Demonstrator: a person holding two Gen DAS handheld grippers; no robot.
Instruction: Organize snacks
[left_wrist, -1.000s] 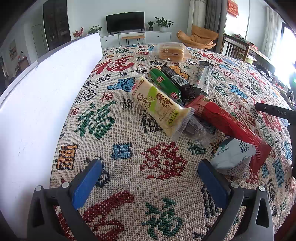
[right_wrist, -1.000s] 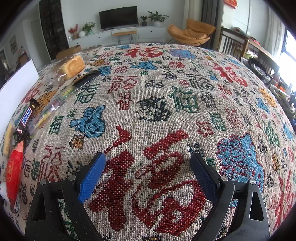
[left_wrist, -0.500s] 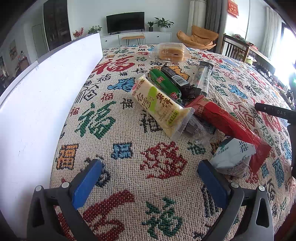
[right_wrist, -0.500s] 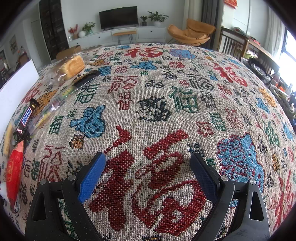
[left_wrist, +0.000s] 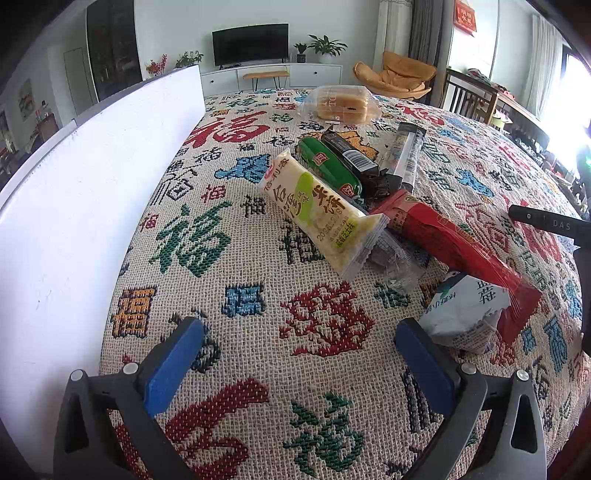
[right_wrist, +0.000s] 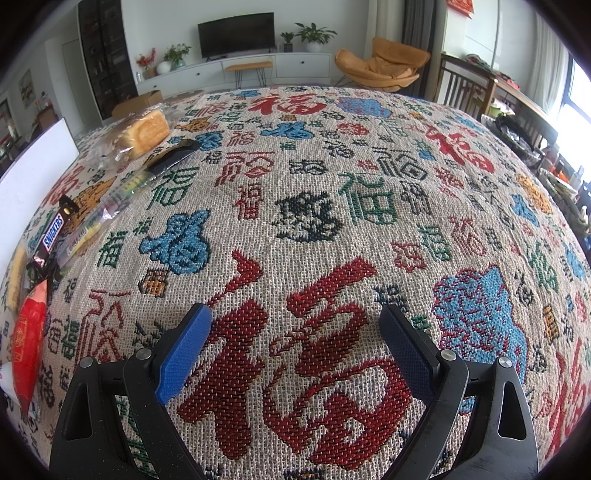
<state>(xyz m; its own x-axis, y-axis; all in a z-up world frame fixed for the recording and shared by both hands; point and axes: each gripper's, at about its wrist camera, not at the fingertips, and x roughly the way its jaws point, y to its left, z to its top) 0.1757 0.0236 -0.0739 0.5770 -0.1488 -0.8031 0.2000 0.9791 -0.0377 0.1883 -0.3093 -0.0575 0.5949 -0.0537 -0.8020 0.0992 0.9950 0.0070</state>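
Woven cloth patterned with red, green and blue characters covers the table, and the snacks lie in a loose pile on it, ahead and to the right of the left gripper. Nearest its right finger sits a small white-and-blue pouch, tucked partly under a long red packet. Beyond them a pale rice-cracker pack overlaps a green bar and a dark Snickers bar, with a clear tube sleeve and a bagged sponge cake farther back. All look light, crinkly and slippery, and the cake and crackers probably crush easily, so a gentle pinch across the middle of a pack seems safest. Both tongs are spread wide and hold nothing; the right gripper hovers over bare cloth, well apart from the pile. A white board hides whatever lies to the left, and a crumpled clear wrapper under the pile is hard to identify
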